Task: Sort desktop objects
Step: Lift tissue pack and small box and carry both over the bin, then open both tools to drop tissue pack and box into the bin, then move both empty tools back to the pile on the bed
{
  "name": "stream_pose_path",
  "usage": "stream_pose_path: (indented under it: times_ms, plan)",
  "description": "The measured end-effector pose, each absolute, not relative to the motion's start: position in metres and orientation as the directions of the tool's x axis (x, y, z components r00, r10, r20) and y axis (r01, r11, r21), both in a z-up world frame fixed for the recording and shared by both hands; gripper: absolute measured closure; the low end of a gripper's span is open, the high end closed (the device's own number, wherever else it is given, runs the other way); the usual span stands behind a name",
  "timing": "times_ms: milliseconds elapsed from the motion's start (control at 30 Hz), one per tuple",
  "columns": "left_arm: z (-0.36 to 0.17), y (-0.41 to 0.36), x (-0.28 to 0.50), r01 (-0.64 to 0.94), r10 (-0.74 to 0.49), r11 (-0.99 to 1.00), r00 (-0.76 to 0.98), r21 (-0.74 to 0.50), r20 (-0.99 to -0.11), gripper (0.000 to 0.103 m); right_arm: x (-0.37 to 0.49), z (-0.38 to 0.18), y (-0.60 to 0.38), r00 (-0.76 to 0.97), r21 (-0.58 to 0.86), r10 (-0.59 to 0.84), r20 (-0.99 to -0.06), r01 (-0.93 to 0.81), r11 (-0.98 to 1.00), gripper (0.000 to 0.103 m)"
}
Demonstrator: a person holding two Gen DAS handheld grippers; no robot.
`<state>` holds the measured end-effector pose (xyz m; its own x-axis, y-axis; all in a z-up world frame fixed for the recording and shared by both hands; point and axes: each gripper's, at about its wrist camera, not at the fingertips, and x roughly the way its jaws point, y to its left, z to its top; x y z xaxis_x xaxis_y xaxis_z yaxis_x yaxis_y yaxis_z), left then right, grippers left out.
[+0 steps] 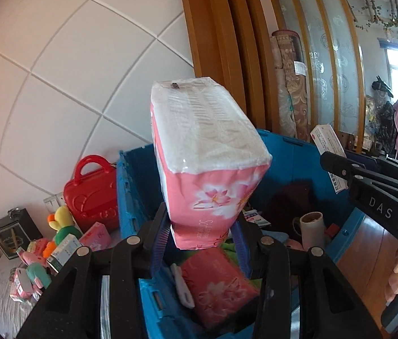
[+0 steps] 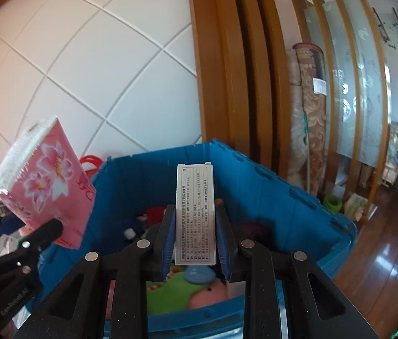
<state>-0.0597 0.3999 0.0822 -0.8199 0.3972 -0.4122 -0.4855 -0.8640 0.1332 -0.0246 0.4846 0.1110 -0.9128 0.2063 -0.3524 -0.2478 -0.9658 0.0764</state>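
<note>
Tongs over the blue crate point(image 1: 278, 152): we grip a pink tissue pack point(image 1: 207, 152) in the left tongs point(image 1: 199, 234), a white box point(image 2: 196, 214) in the right tongs point(image 2: 196, 243), both above it.

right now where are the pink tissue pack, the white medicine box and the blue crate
pink tissue pack point(image 1: 213, 169), left wrist view, floral pink face
white medicine box point(image 2: 195, 214), right wrist view, printed face
blue crate point(image 2: 269, 197), right wrist view, inner wall
</note>
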Motion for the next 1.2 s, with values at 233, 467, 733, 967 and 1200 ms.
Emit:
stream_pose_path:
  times_ms: [233,467,733,967,1200]
  plan:
    - [0.061,0.418,-0.082,-0.519,0.412,-0.851,-0.756,0.083,-0.508,0.059,-0.05,0.092,0.512,-0.888,0.071,0.207,-0.411,-0.257,-0.964,0.077]
    - [0.078,0.398,-0.082,-0.5,0.4,-0.86,-0.787,0.106,-0.469,0.037,-0.072,0.082,0.519,-0.855,0.069,0.228,-0.466,-0.292,-0.954,0.067]
    - [0.092,0.34,-0.089,-0.442,0.379,-0.895,-0.822,0.057,-0.426,0.03,-0.075,0.097,0.506,-0.865,0.066,0.263,-0.426,-0.32,-0.945,0.0]
    - [0.095,0.243,-0.111,-0.339,0.3,-0.94,-0.865,0.029,-0.402,0.028,-0.075,0.134,0.446,-0.905,0.03,0.248,-0.344,-0.275,-0.961,0.0]
    - [0.077,0.098,-0.152,-0.162,0.142,-0.987,-0.887,0.009,-0.44,0.028,-0.107,0.16,0.318,-0.94,0.025,0.043,-0.339,-0.055,-0.998,0.0]
